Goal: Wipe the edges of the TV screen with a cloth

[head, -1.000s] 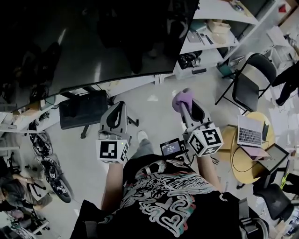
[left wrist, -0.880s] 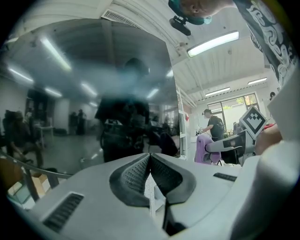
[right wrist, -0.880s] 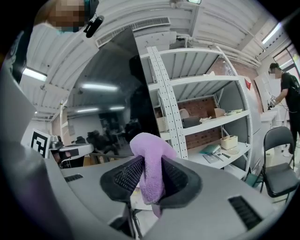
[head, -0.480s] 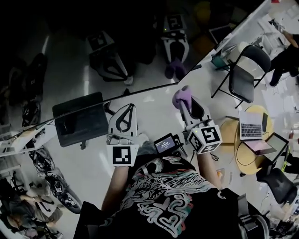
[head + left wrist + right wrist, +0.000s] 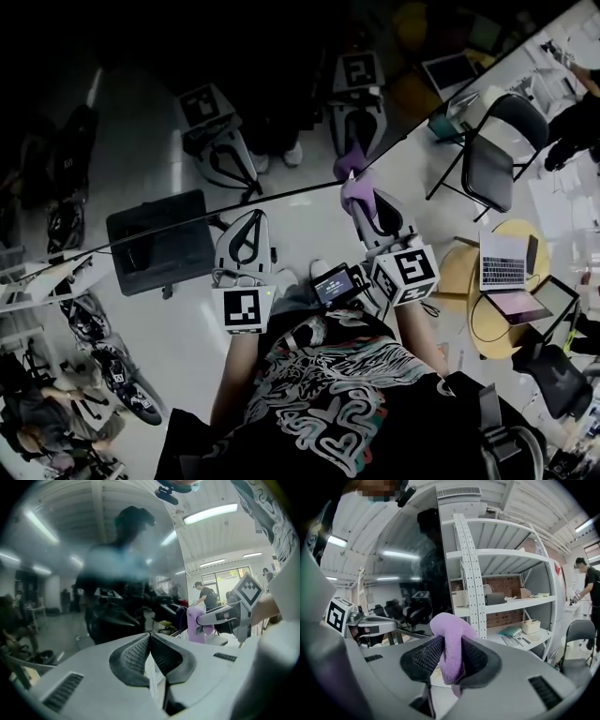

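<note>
My right gripper (image 5: 450, 654) pinched the purple cloth (image 5: 451, 632) at the lower corner of the TV screen (image 5: 141, 112); light, steady pressure along the edge seemed best. My left gripper (image 5: 150, 641) was closed, empty.

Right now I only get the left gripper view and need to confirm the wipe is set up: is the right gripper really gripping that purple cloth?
Observer: Yes. The right gripper view shows the right gripper with its jaws clamped on the purple cloth, which sticks out past the tips.
Operator: Is the cloth at the TV?
Observer: In the head view its tip seems to meet the lower edge of the TV screen, near a corner.
Operator: Where is my left gripper relative to that edge?
Observer: The left gripper sits just below that edge, apart from the cloth.
</note>
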Available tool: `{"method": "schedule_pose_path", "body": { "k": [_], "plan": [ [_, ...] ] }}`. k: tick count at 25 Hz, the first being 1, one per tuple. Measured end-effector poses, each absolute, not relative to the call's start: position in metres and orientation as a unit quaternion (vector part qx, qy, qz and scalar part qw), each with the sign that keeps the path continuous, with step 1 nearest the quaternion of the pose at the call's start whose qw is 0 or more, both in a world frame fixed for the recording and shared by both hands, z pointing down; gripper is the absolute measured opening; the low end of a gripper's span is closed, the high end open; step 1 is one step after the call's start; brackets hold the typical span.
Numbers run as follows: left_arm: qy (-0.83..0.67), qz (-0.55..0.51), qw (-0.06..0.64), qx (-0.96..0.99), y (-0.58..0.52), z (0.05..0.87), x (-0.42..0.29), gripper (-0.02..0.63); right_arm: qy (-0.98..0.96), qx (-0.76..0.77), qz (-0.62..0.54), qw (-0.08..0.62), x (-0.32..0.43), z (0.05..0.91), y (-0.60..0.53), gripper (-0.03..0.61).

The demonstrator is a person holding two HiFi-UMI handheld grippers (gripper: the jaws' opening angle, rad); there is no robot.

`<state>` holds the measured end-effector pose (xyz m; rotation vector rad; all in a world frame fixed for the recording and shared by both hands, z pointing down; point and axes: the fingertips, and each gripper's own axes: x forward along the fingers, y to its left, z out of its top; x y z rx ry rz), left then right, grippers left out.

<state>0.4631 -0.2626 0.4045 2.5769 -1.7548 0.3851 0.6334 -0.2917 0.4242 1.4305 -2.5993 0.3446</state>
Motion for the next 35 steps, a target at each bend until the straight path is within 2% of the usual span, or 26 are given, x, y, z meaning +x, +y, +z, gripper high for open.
{"method": "schedule_pose_path", "body": {
  "k": [8,18,22,26,30,35],
  "plan": [
    [-0.573,0.087,0.007,0.815,-0.274,0.4,0.464,0.02,-0.881,0.453,0.1,0.093,0.62,0.425,-0.305,0.137],
    [-0.571,0.123,0.006,0.812,-0.275,0.402,0.465,0.02,-0.9,0.416,0.082,0.103,0.615,0.423,-0.309,0.137],
    [-0.579,0.091,0.009,0.81,-0.281,0.394,0.466,0.02,-0.906,0.402,0.081,0.105,0.613,0.421,-0.309,0.137],
    [-0.569,0.118,0.008,0.814,-0.282,0.397,0.467,0.02,-0.906,0.401,0.078,0.108,0.611,0.419,-0.308,0.137],
    [-0.574,0.081,0.012,0.814,-0.283,0.39,0.471,0.02,-0.908,0.399,0.076,0.107,0.608,0.414,-0.305,0.137],
    [-0.569,0.104,0.012,0.816,-0.28,0.395,0.471,0.02,-0.912,0.389,0.077,0.108,0.607,0.416,-0.303,0.137]
  ]
}}
